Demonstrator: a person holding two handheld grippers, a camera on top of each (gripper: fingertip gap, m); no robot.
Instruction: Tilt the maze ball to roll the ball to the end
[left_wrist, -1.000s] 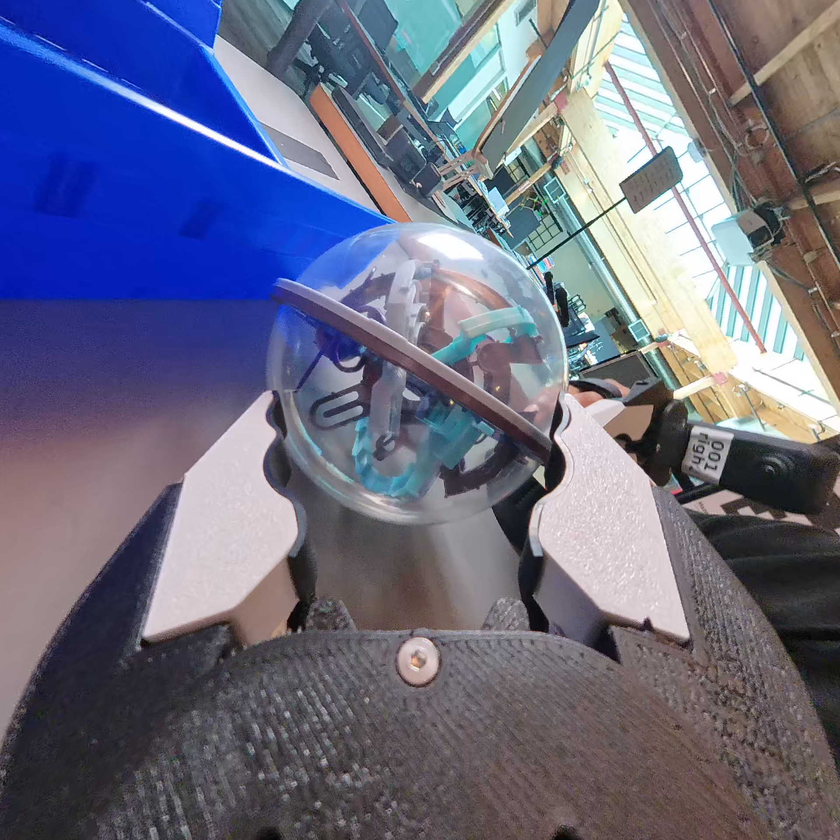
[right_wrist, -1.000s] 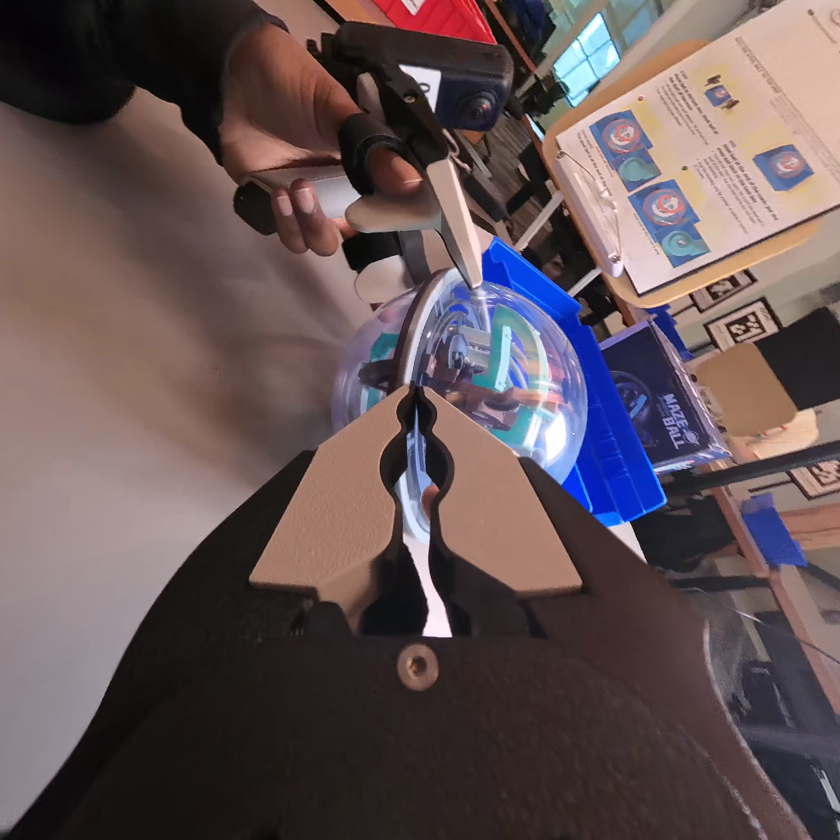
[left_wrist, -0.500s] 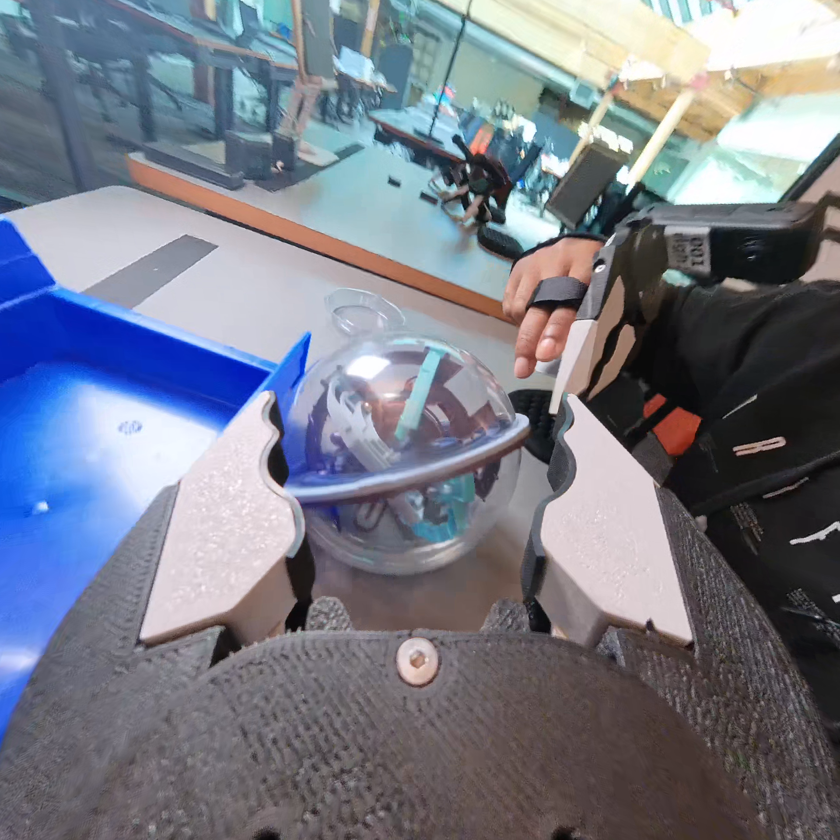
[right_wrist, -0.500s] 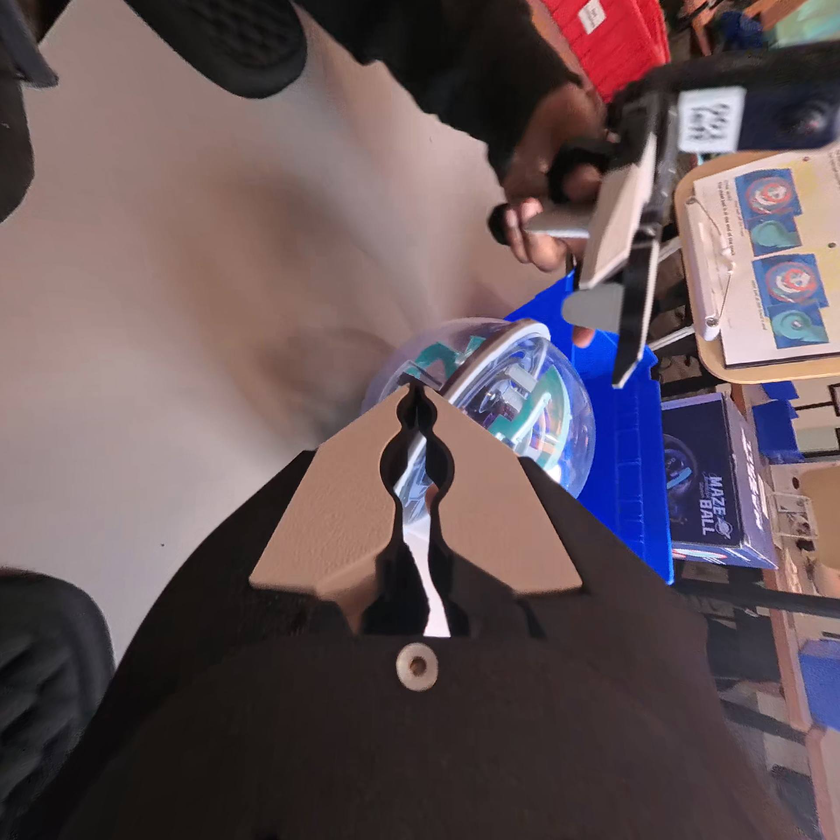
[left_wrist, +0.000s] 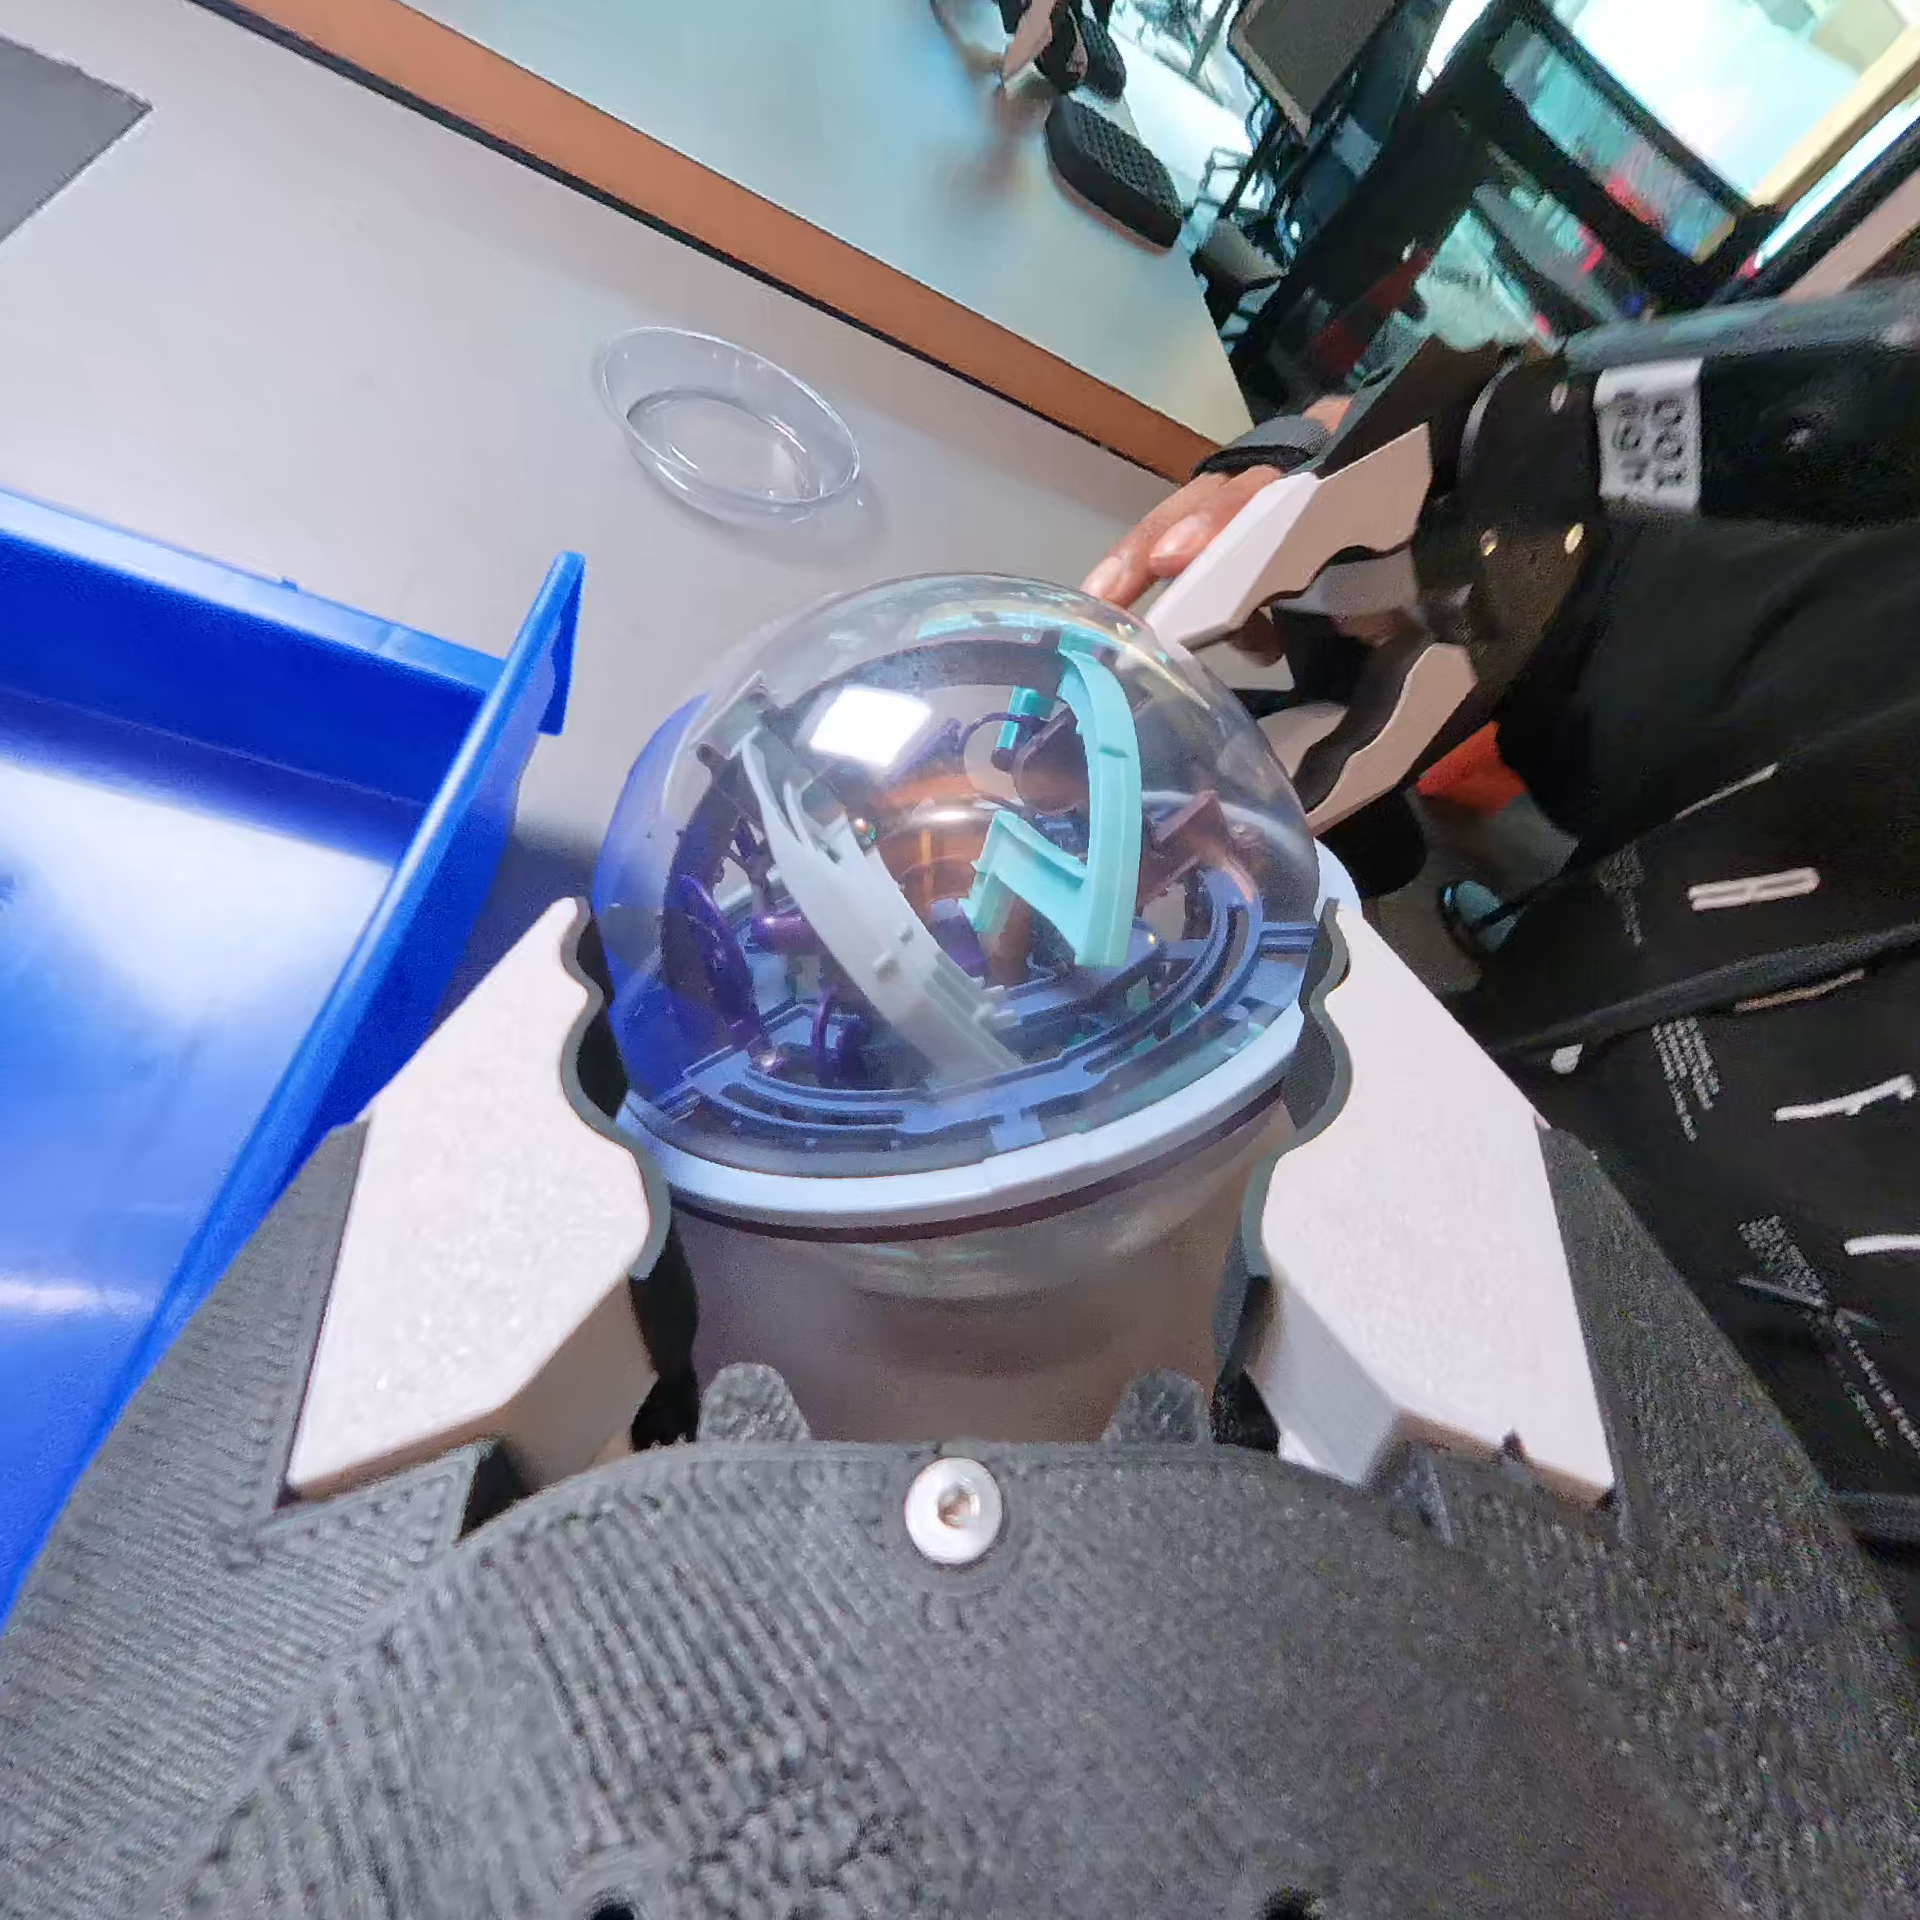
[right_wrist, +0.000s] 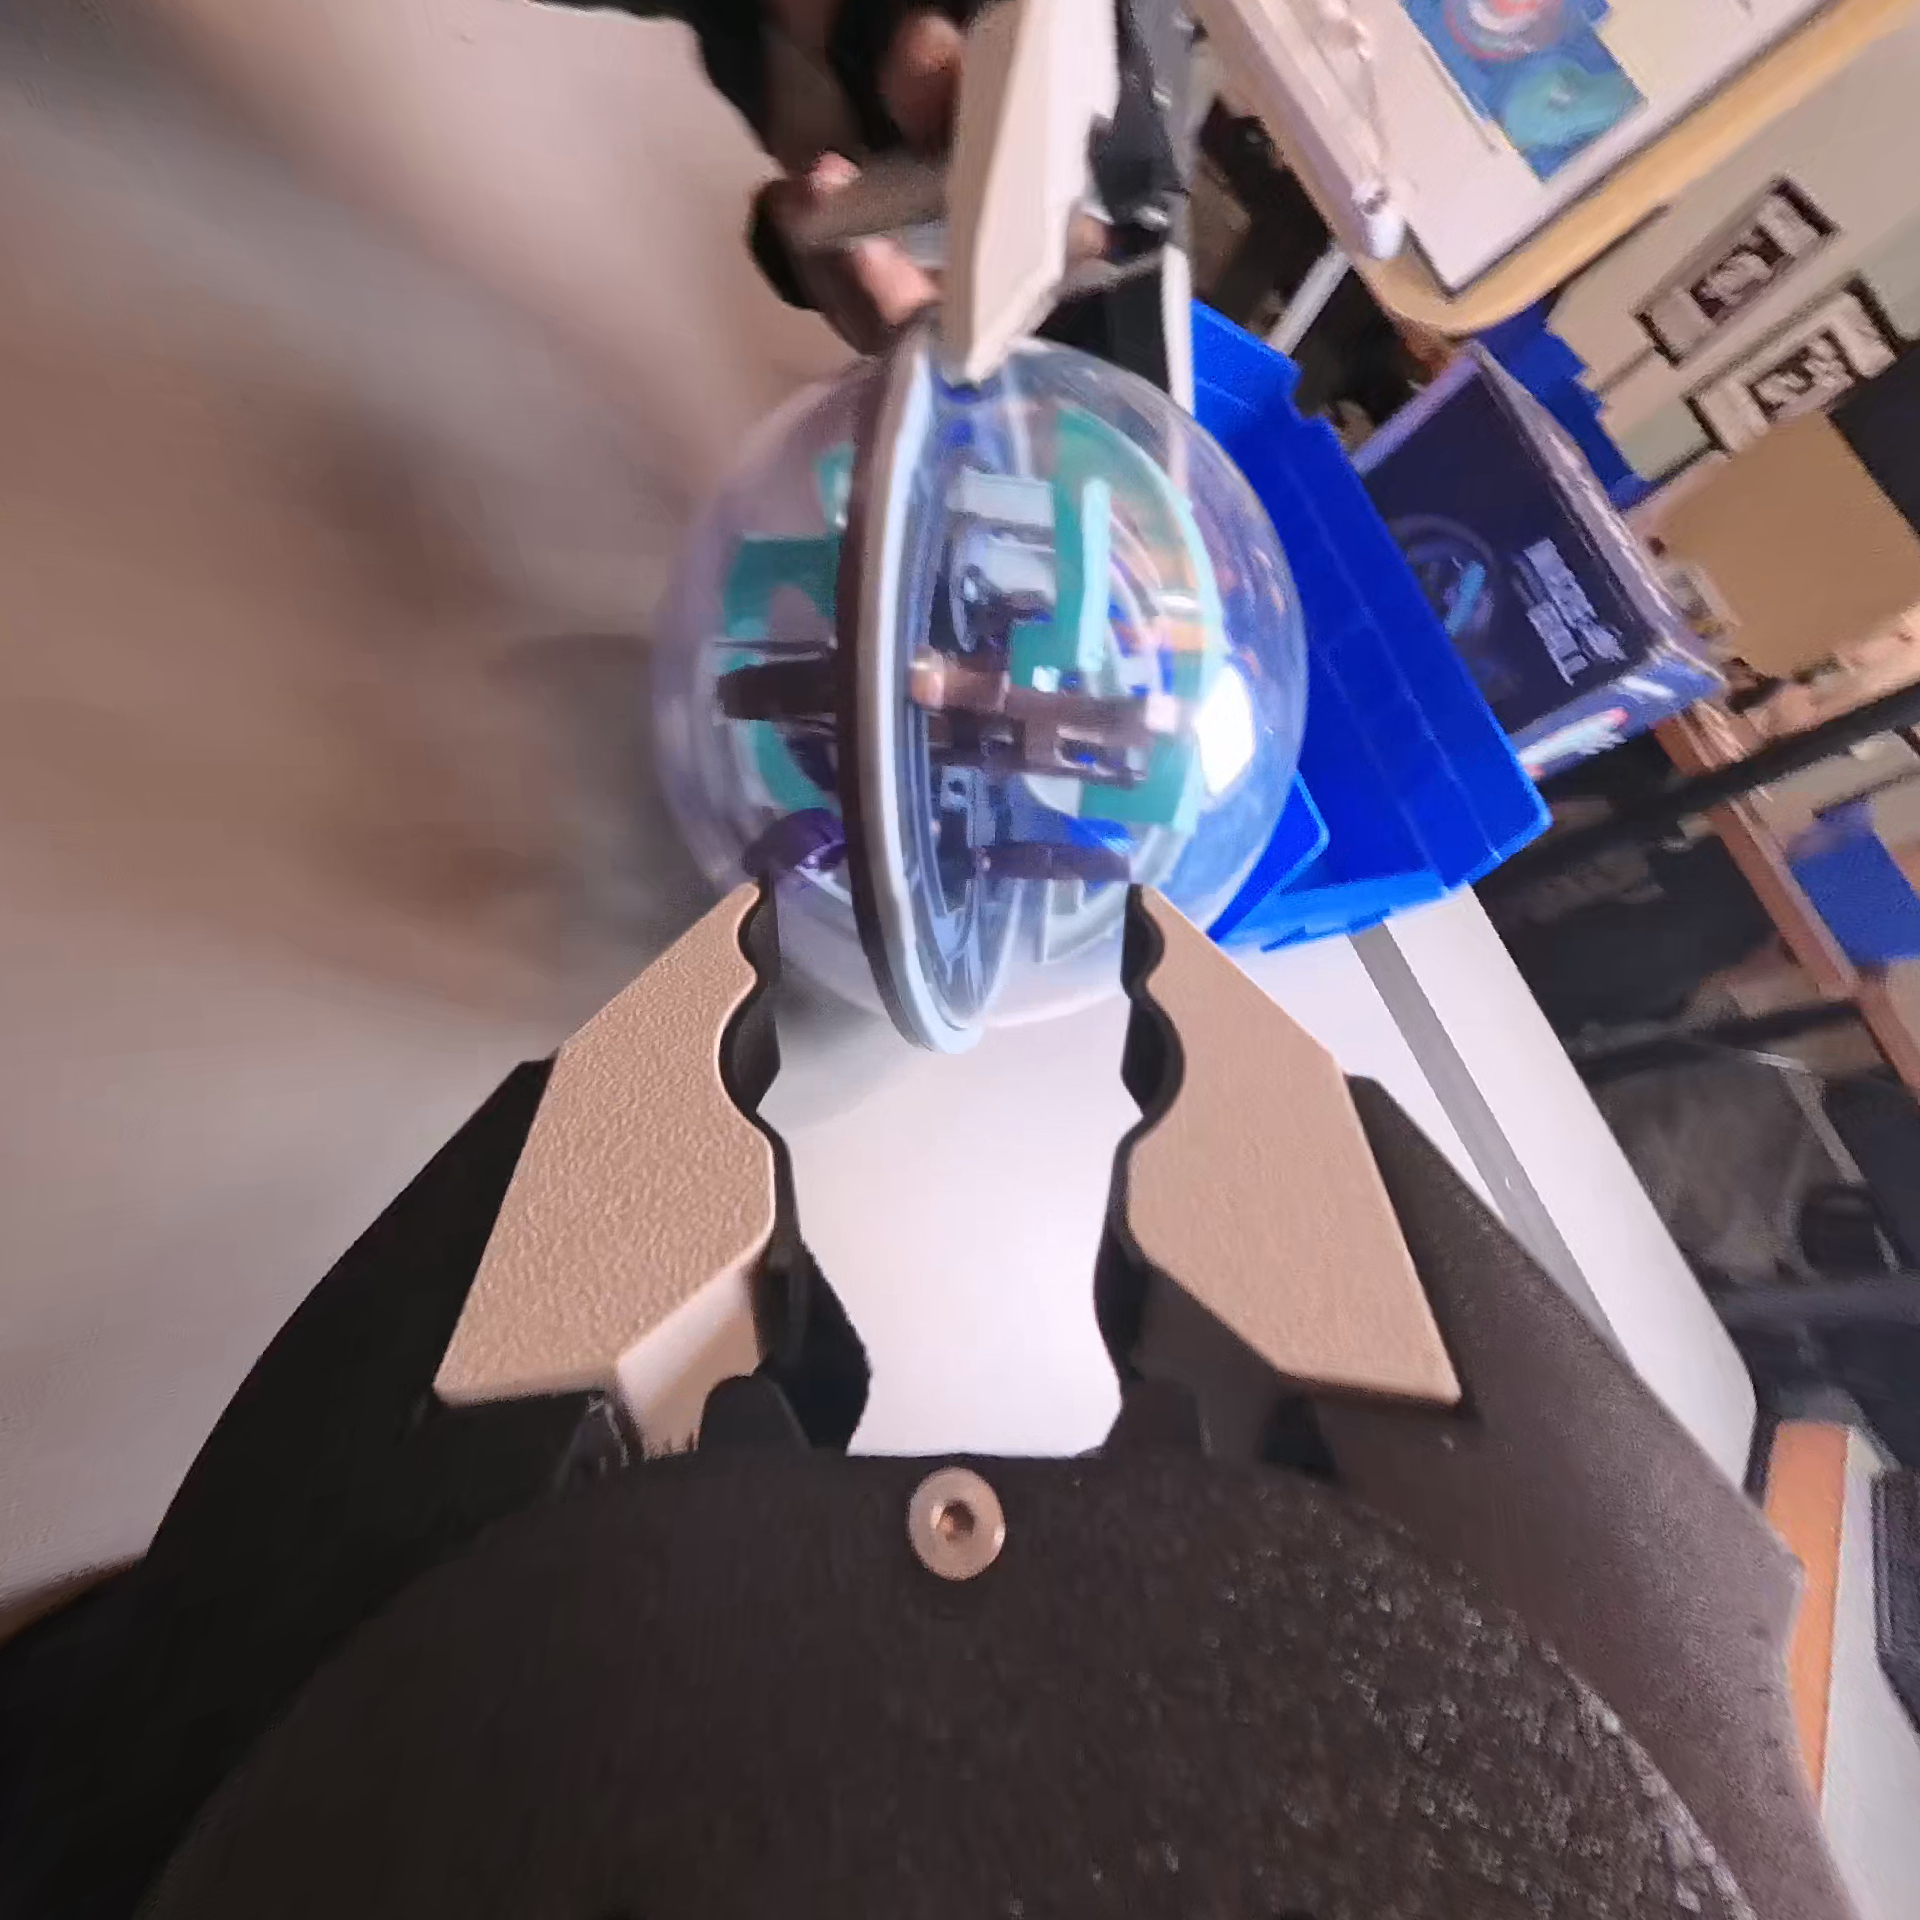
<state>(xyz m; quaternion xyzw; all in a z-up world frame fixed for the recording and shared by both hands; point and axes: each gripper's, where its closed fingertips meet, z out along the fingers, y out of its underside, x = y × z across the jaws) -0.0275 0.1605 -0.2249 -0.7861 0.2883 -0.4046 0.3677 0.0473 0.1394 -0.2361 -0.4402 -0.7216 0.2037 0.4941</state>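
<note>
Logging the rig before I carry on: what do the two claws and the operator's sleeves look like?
The left claw has two pale grey, grainy-surfaced fingers with scalloped inner edges, on a black, ribbed printed body with one silver screw. The right claw is the same design with tan-looking fingers; its black camera housing carries a white sticker. The sleeve is black with white markings, and a black strap crosses the fingers.

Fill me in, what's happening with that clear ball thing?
A person with two handheld grippers is working a clear plastic maze ball with coloured tracks inside. The left gripper is shut on the maze ball, its fingers clamping the grey equator rim on either side. The right gripper is open, its fingertips just short of the sphere. A blue plastic bin sits alongside, and a clear round stand lies on the grey table. The small ball inside isn't discernible.
</note>
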